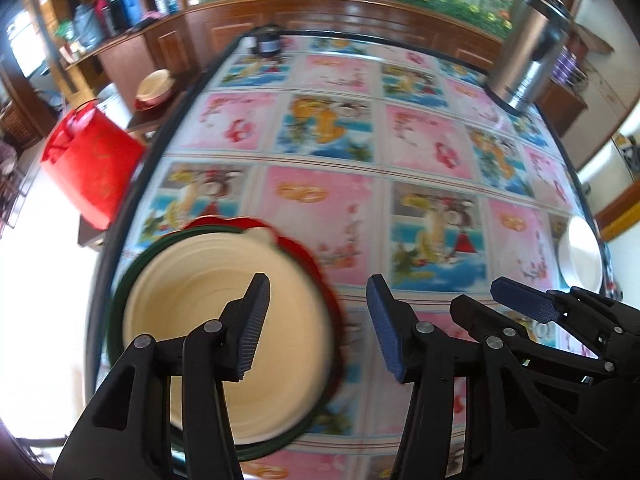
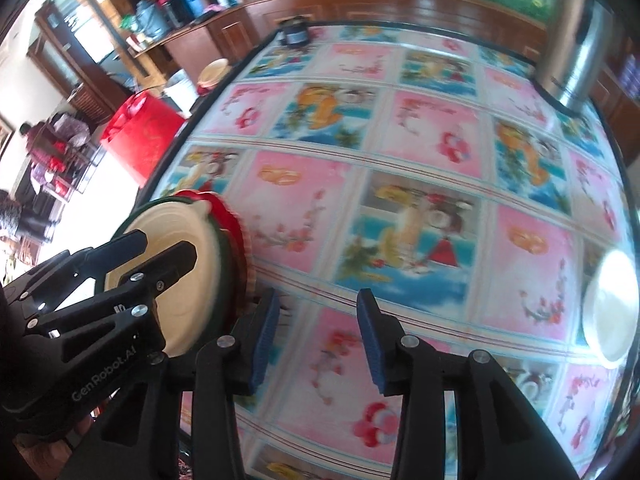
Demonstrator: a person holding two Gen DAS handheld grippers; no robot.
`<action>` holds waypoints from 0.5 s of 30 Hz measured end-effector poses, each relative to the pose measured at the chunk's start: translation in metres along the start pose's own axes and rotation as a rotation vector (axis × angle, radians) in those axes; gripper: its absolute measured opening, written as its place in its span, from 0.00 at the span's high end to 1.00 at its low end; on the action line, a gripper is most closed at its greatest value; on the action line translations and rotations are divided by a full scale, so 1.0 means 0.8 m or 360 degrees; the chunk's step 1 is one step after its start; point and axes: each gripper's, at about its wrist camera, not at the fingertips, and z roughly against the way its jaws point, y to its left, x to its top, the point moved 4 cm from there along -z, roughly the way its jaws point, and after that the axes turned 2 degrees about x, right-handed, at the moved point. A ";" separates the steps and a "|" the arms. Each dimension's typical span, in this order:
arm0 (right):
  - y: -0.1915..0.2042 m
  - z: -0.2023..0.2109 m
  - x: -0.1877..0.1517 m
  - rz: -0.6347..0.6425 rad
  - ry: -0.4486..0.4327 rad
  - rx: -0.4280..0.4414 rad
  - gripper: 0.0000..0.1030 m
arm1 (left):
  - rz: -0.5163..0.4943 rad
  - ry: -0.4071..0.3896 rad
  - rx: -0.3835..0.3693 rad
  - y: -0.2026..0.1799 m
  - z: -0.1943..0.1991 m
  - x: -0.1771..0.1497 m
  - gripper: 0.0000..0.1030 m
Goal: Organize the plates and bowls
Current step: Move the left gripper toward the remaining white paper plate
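Observation:
A stack stands near the table's left edge: a cream bowl [image 1: 192, 320] [image 2: 188, 232] inside a green dish on a red scalloped plate [image 1: 296, 248] [image 2: 236, 220]. My left gripper [image 1: 316, 328] is open above the table, its left finger over the bowl's right side and nothing between the pads. In the right wrist view the left gripper [image 2: 164, 246] hangs over the cream bowl. My right gripper [image 2: 318, 340] [image 1: 520, 304] is open over the patterned tablecloth [image 2: 400, 200], just right of the stack, and holds nothing. A white plate [image 1: 580, 256] [image 2: 608, 308] lies at the table's right edge.
A tall steel flask [image 1: 528, 52] stands at the far right of the table and a dark jar [image 1: 268, 42] at its far edge. Left of the table are a red bag [image 1: 92, 160] and a side stand bearing more bowls [image 1: 154, 86]. People [image 2: 40, 140] sit far left.

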 end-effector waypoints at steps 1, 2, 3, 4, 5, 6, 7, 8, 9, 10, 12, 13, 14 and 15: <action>-0.013 0.004 -0.003 -0.0031 -0.0003 -0.0013 0.61 | -0.0024 0.0005 -0.0017 -0.014 -0.002 0.002 0.51; -0.021 0.007 -0.005 -0.0050 -0.0007 -0.0021 0.60 | -0.0037 0.0007 -0.0023 -0.021 -0.003 0.003 0.51; -0.032 0.011 -0.007 -0.0076 -0.0014 -0.0028 0.60 | -0.0065 0.0012 -0.0033 -0.035 -0.006 0.005 0.51; -0.044 0.016 -0.010 -0.0105 -0.0021 -0.0035 0.60 | -0.0085 0.0018 -0.0044 -0.046 -0.008 0.006 0.51; -0.056 0.020 -0.012 -0.0133 -0.0029 -0.0046 0.60 | -0.0100 0.0022 -0.0054 -0.054 -0.010 0.007 0.51; -0.066 0.024 -0.014 -0.0156 -0.0035 -0.0057 0.60 | -0.0118 0.0024 -0.0065 -0.066 -0.011 0.008 0.51; -0.079 0.029 -0.017 -0.0186 -0.0043 -0.0070 0.60 | -0.0150 0.0033 -0.0077 -0.082 -0.015 0.009 0.51; -0.093 0.034 -0.020 -0.0213 -0.0051 -0.0084 0.60 | -0.0167 0.0039 -0.0086 -0.091 -0.016 0.009 0.51; -0.106 0.039 -0.023 -0.0242 -0.0058 -0.0099 0.60 | -0.0195 0.0051 -0.0111 -0.108 -0.020 0.011 0.51; -0.124 0.046 -0.028 -0.0284 -0.0067 -0.0116 0.59 | -0.0211 0.0057 -0.0128 -0.119 -0.021 0.012 0.51; -0.150 0.056 -0.034 -0.0342 -0.0081 -0.0141 0.59 | -0.0262 0.0062 -0.0161 -0.150 -0.025 0.015 0.51; -0.170 0.065 -0.039 -0.0384 -0.0097 -0.0167 0.59 | -0.0289 0.0067 -0.0179 -0.166 -0.028 0.017 0.51; -0.183 0.072 -0.042 -0.0413 -0.0108 -0.0183 0.58 | -0.0313 0.0077 -0.0202 -0.182 -0.030 0.019 0.51; -0.196 0.078 -0.046 -0.0440 -0.0118 -0.0199 0.58 | -0.0327 0.0085 -0.0222 -0.192 -0.032 0.022 0.51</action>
